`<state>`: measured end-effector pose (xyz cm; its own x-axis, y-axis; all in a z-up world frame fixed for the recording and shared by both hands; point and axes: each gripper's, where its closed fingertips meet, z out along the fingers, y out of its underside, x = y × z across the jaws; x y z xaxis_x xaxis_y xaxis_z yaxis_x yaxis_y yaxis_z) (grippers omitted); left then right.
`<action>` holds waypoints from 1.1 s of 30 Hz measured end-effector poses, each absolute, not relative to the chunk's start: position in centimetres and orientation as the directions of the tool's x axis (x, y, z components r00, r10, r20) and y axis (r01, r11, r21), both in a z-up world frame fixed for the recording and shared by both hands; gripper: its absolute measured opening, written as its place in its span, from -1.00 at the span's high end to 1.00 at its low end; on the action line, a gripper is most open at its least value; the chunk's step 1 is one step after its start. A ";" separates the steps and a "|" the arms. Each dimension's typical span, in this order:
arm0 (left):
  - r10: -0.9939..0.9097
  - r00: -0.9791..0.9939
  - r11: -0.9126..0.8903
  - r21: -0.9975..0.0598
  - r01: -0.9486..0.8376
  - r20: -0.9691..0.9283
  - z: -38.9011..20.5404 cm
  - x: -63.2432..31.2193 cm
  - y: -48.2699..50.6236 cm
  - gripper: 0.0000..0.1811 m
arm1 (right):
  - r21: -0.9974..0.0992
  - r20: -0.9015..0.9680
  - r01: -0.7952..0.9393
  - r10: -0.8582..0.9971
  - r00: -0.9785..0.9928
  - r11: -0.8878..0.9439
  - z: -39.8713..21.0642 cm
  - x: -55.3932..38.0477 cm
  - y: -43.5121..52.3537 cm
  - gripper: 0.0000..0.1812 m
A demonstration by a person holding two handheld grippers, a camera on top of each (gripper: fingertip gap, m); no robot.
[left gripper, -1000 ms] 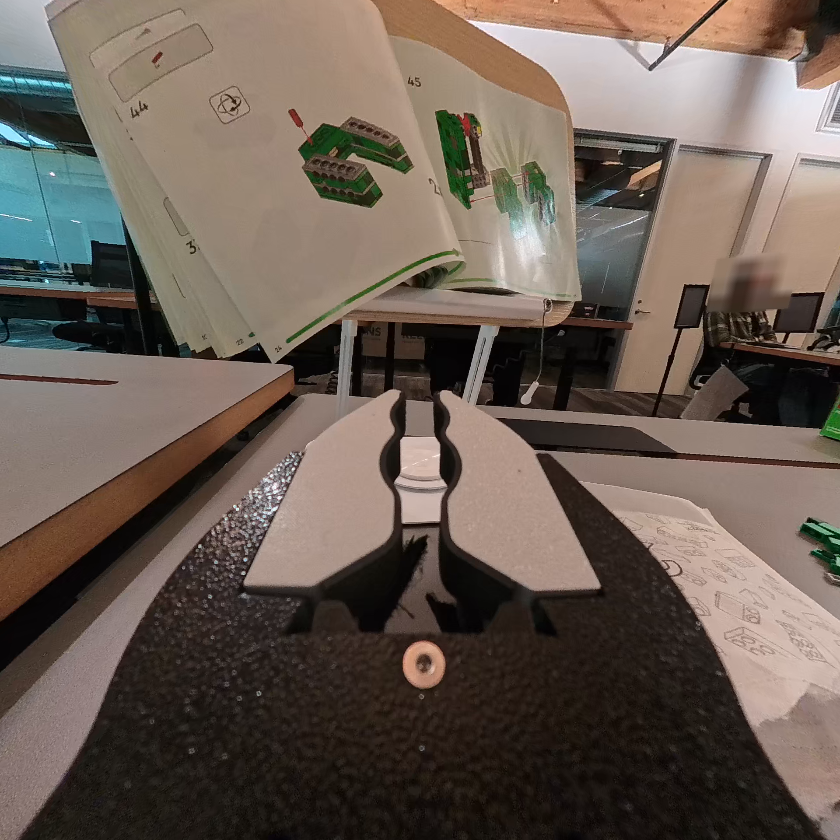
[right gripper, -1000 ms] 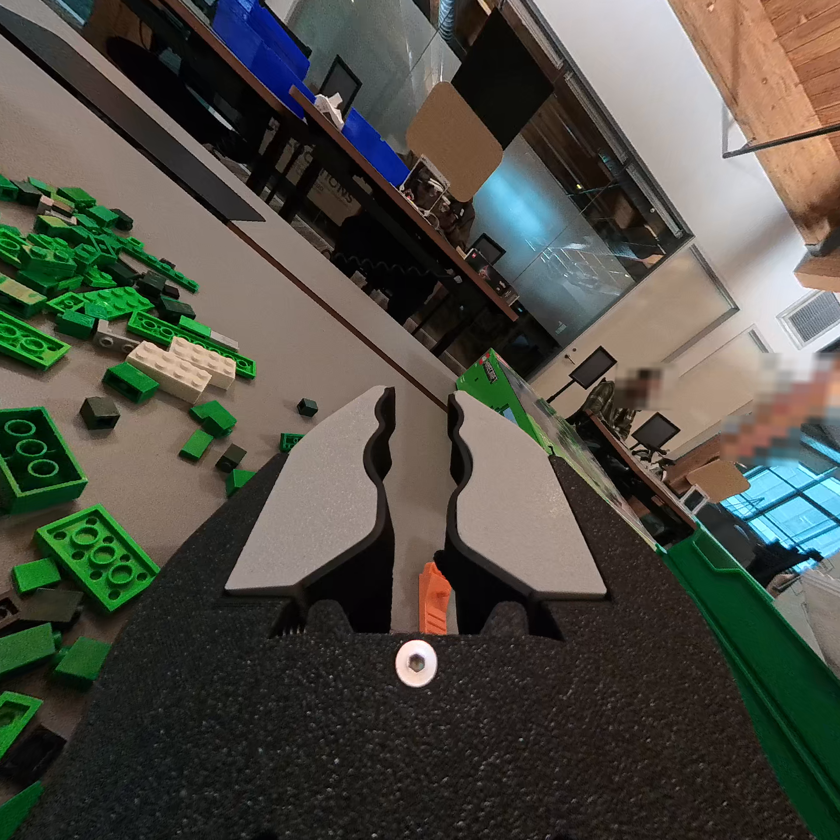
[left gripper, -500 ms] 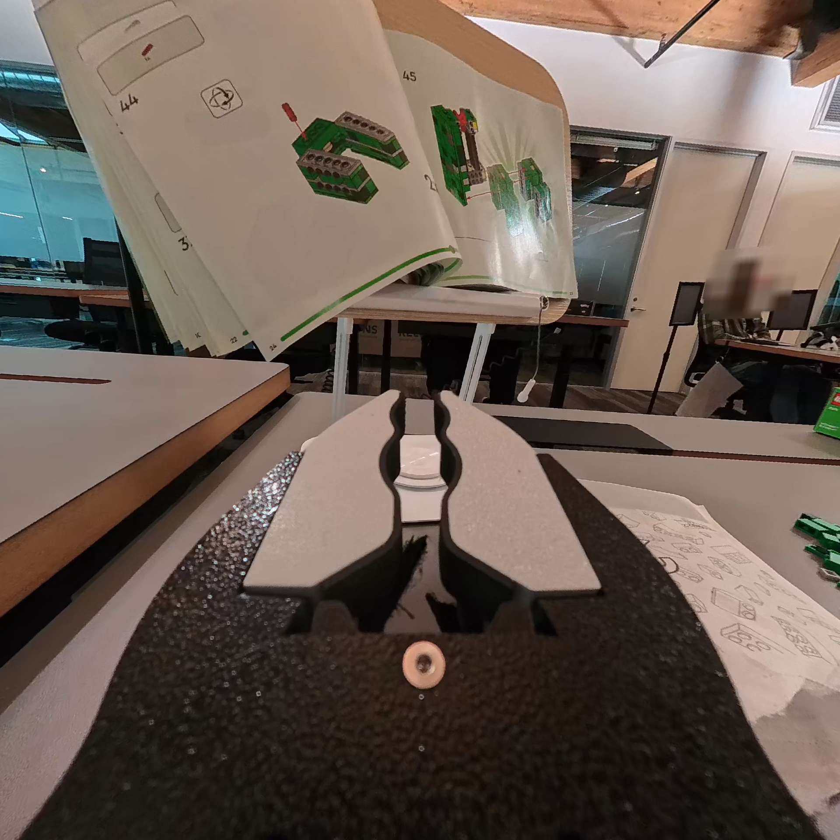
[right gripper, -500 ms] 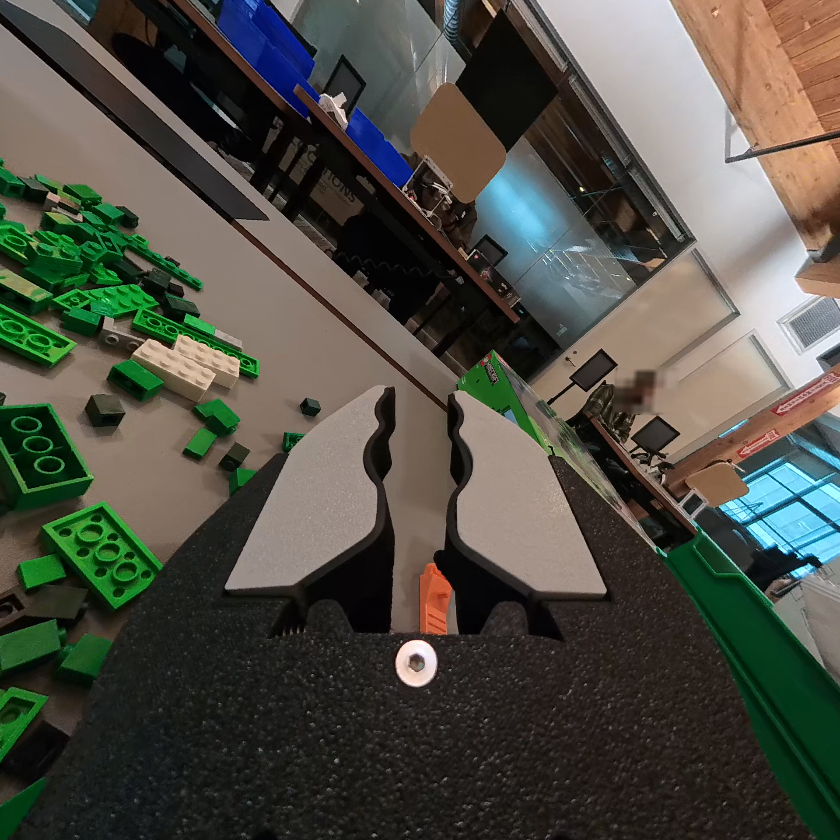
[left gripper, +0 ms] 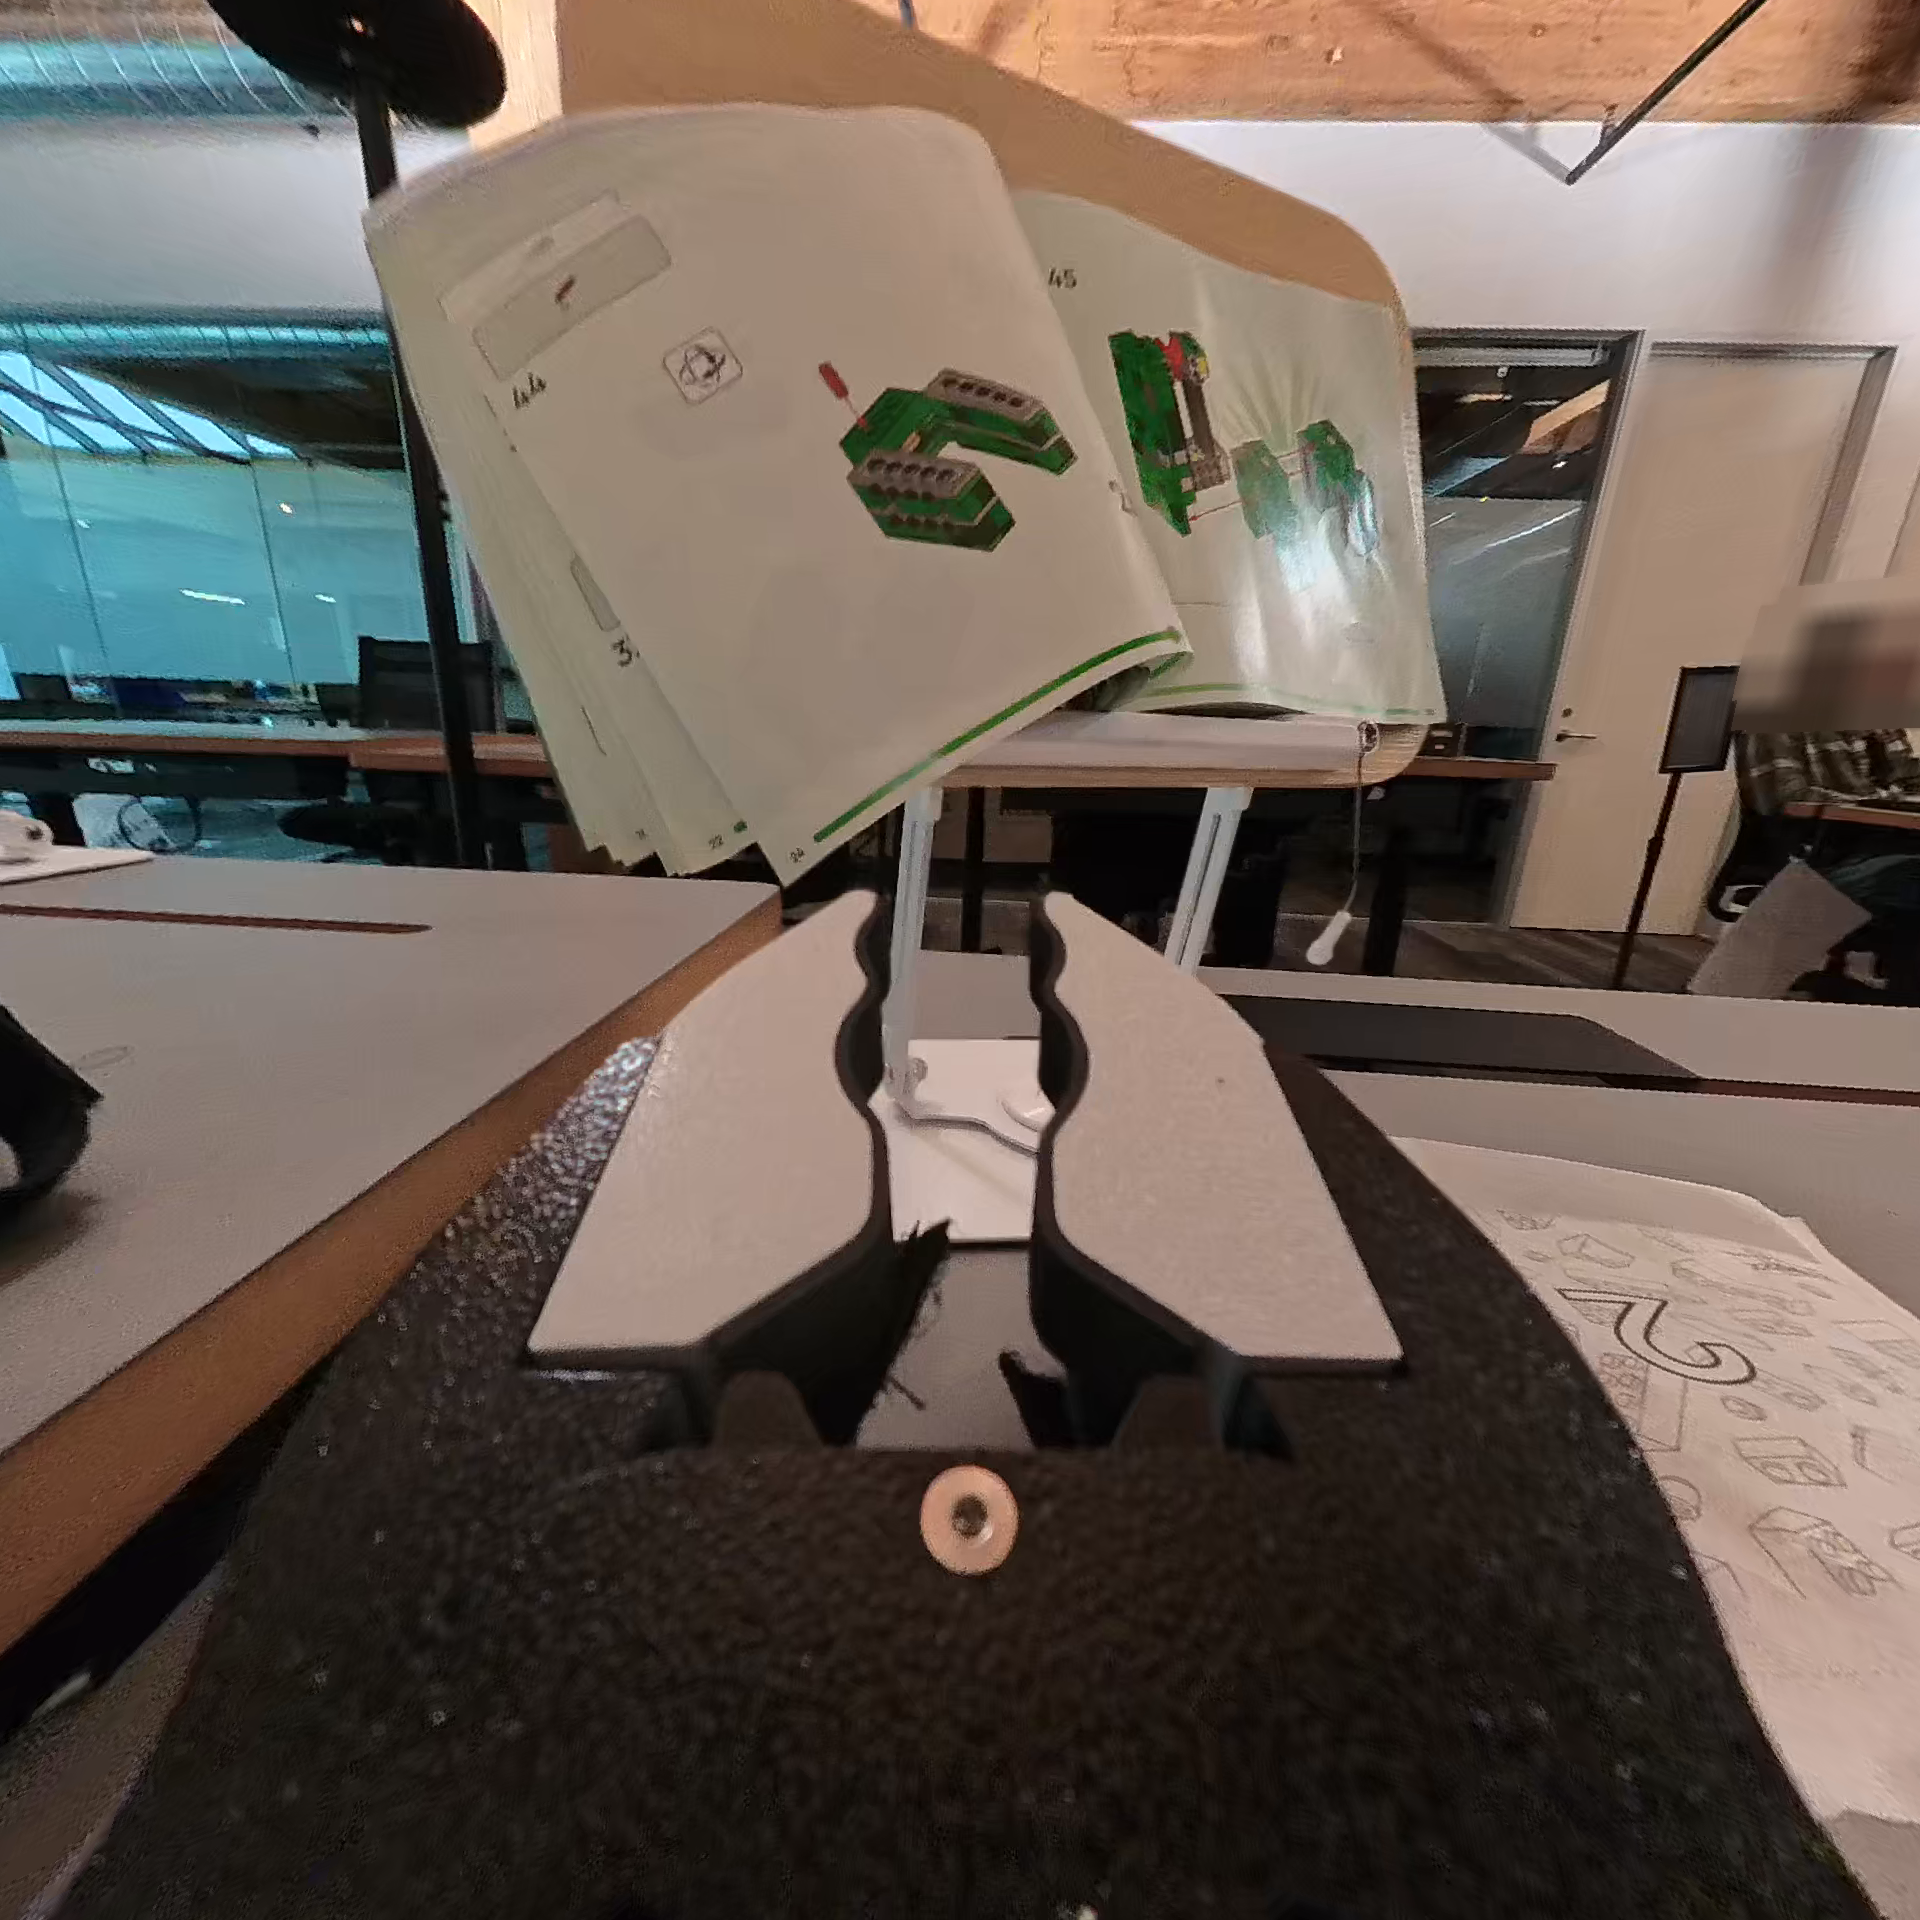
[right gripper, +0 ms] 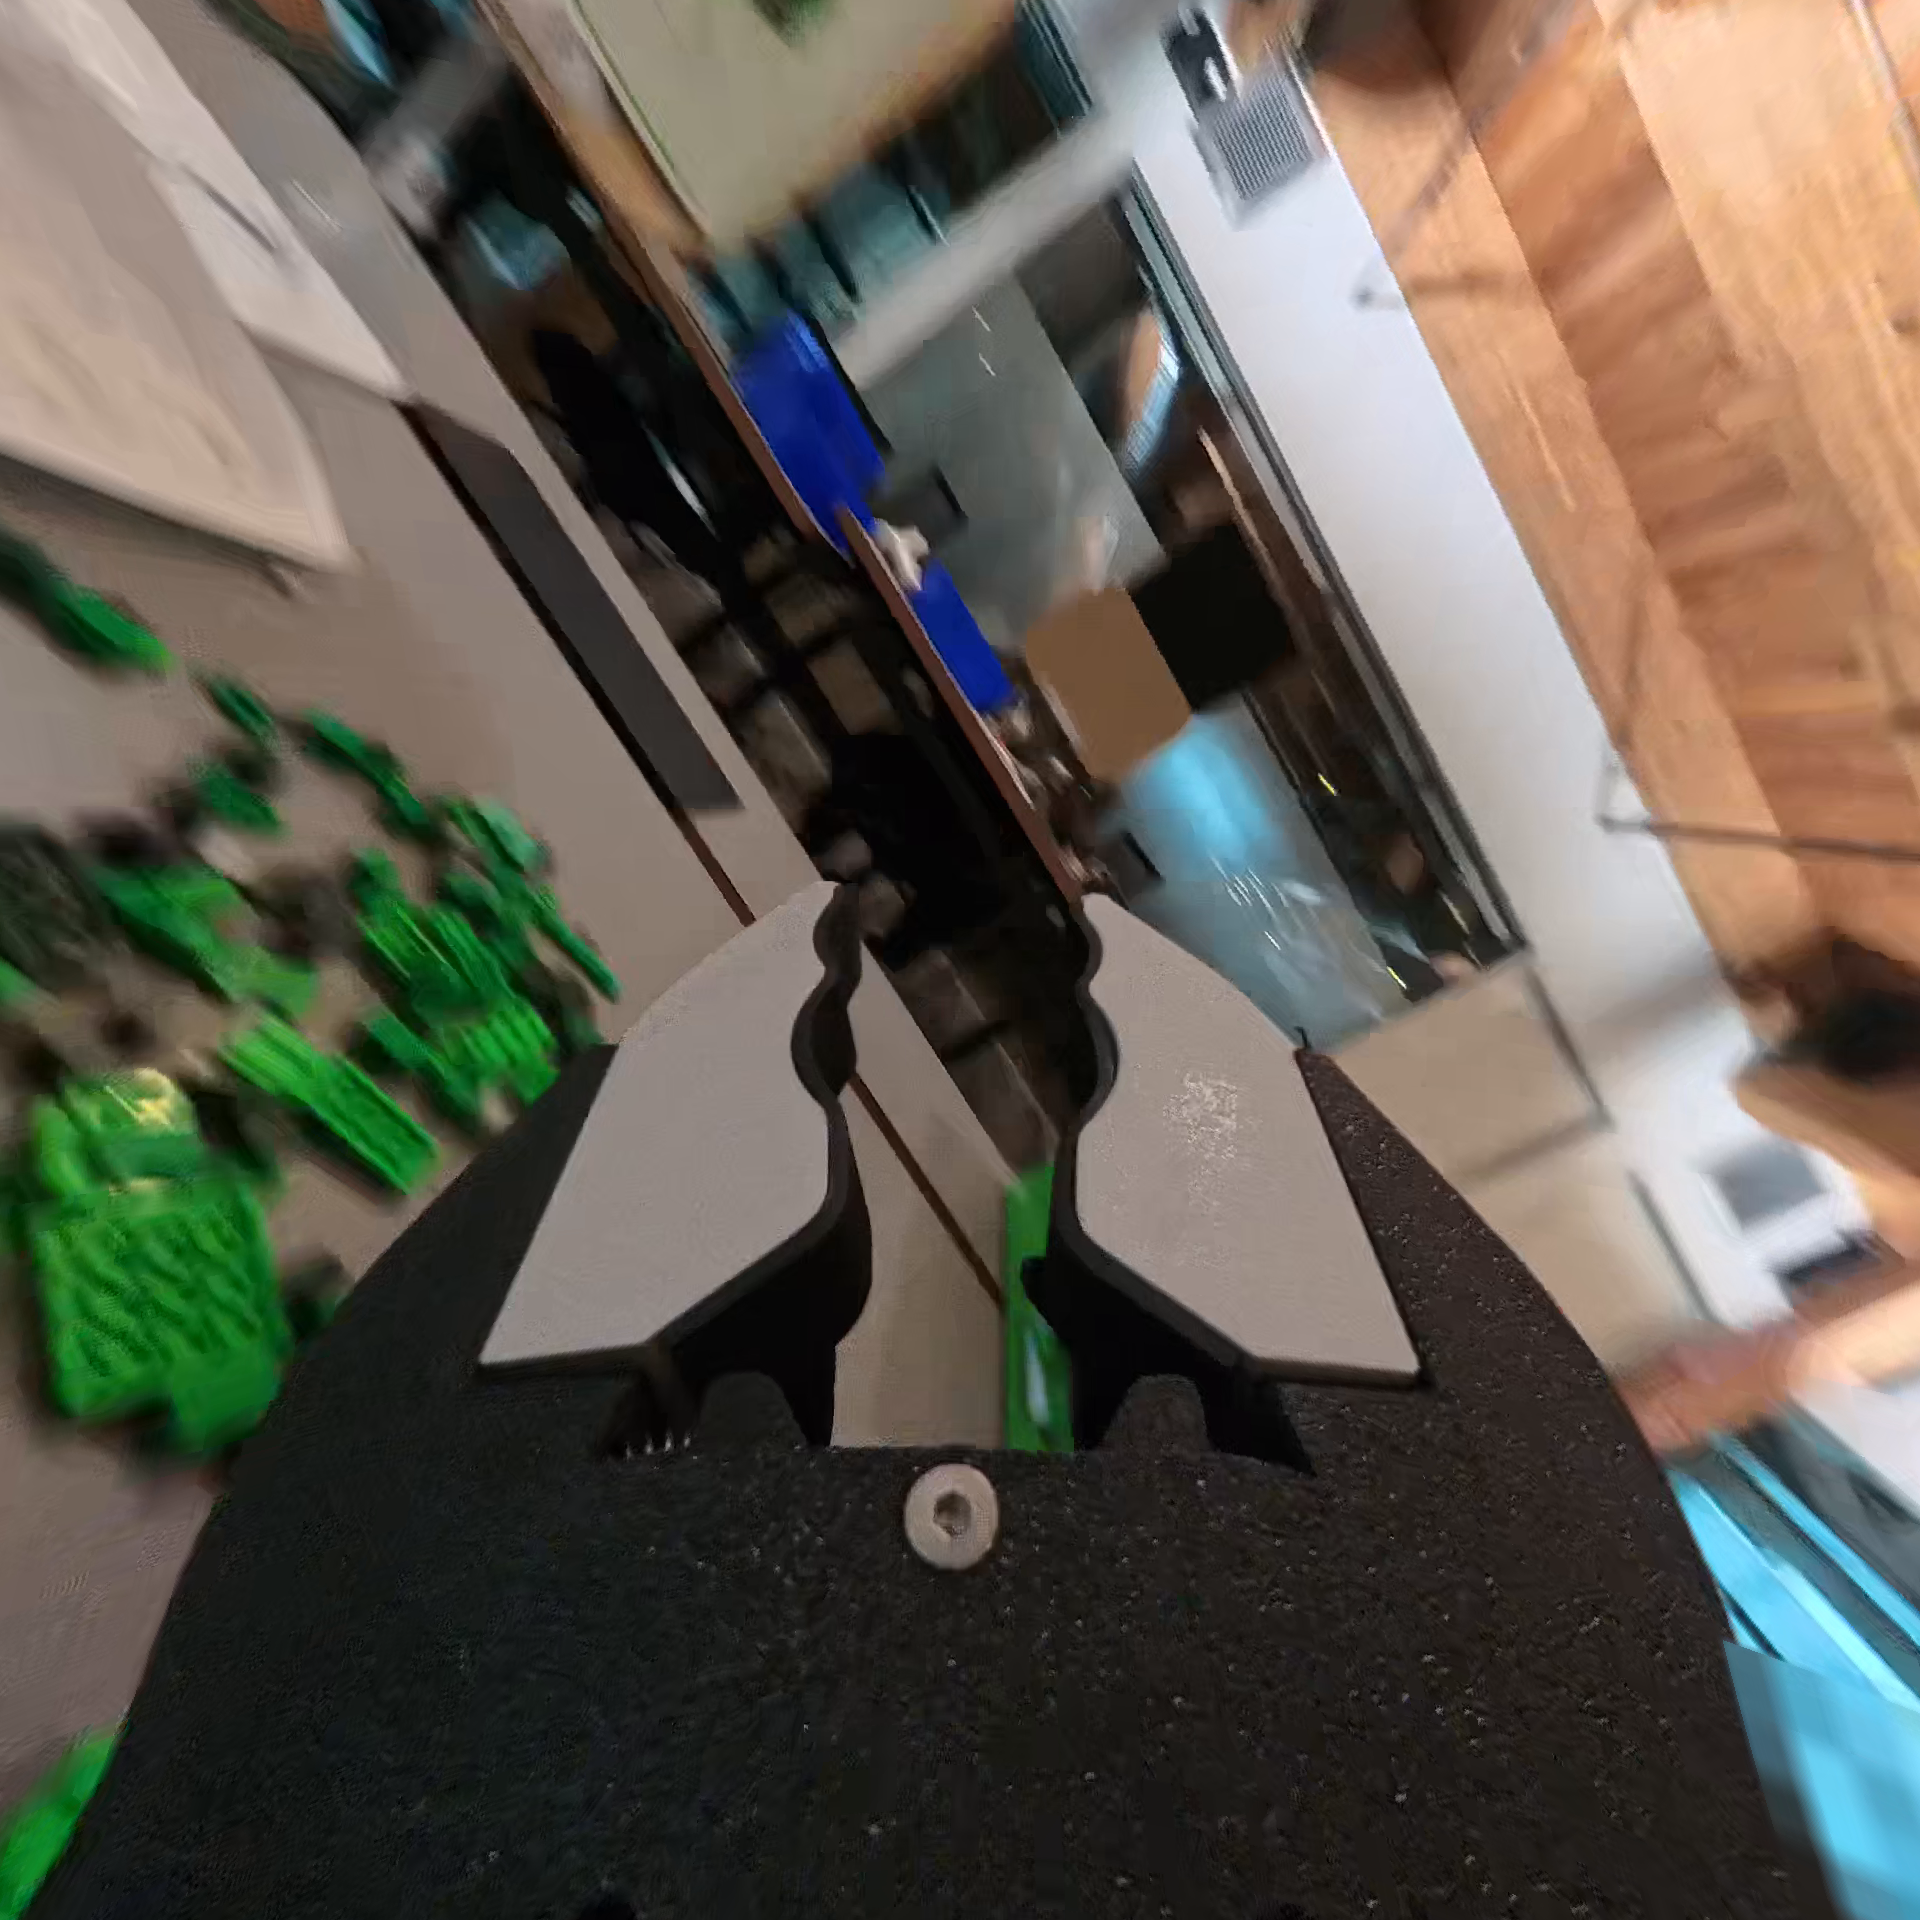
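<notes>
**Both grippers empty, jaws apart, beside the printed sheet**

The left gripper (left gripper: 951,914) has its jaws parted by a narrow gap with nothing between them. It sits low over the grey table (left gripper: 1558,1049), just left of the printed paper sheet (left gripper: 1766,1455), and points at the white base (left gripper: 966,1091) of a stand. That stand is left of the sheet and a little farther back. It carries an open instruction booklet (left gripper: 831,499) showing drawings of green brick builds.

The right gripper (right gripper: 961,904) stands somewhat wider open and also grips nothing. A green strip (right gripper: 1034,1309) shows through the gap, apparently lying beyond the fingers (this view is heavily blurred, so I cannot tell what it is). The gripper is tilted and looks along the table. Loose green bricks (right gripper: 312,1039) are scattered to its left, on the near side of the sheet (right gripper: 135,364) in that view, and none touches the fingers.
</notes>
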<state>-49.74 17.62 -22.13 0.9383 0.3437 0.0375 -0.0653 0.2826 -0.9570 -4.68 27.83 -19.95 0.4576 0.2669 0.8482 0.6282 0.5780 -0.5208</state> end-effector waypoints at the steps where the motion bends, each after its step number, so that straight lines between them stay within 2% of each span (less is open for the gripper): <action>1: 0.336 0.941 0.278 -0.959 -0.053 0.046 -22.4 -49.9 17.9 0.73 | -0.507 0.859 0.596 0.308 0.409 0.622 -19.4 -8.0 26.8 0.58; 4: 0.331 0.942 0.279 -0.959 -0.042 0.055 -22.5 -50.1 18.2 0.75 | -0.433 0.901 0.482 0.347 0.261 0.761 -17.6 -18.7 23.6 0.57; 8: 0.311 0.947 0.288 -0.957 -0.018 0.075 -22.7 -50.3 18.3 0.76 | -0.291 0.956 0.343 0.259 0.137 0.893 -15.2 -31.5 20.4 0.56; 12: 0.296 0.949 0.301 -0.954 0.015 0.109 -22.8 -50.5 18.2 0.77 | -0.075 0.997 0.367 0.064 0.041 0.927 -15.3 -41.1 20.9 0.51; 16: 0.293 0.949 0.302 -0.953 0.026 0.118 -22.9 -50.5 18.3 0.77 | 0.081 0.996 0.380 -0.085 -0.005 0.921 -16.0 -46.3 22.1 0.50; 18: 0.291 0.949 0.300 -0.954 0.026 0.118 -22.9 -50.4 18.4 0.78 | 0.125 0.992 0.392 -0.126 -0.023 0.911 -16.3 -47.6 22.8 0.50; 27: 0.283 0.949 0.304 -0.951 0.048 0.138 -23.0 -50.4 18.5 0.78 | 0.166 0.983 0.438 -0.183 -0.004 0.884 -16.0 -48.4 24.5 0.57; 33: 0.277 0.952 0.298 -0.953 0.046 0.132 -23.0 -50.3 18.6 0.79 | 0.020 0.988 0.457 -0.087 0.127 0.889 -14.6 -47.2 25.2 0.65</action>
<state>-50.25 18.64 -23.03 0.9519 0.2766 0.1321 0.0456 0.2981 -0.9534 -47.17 25.21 -14.56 0.1269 -0.0874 0.9881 0.4573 0.8891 0.0199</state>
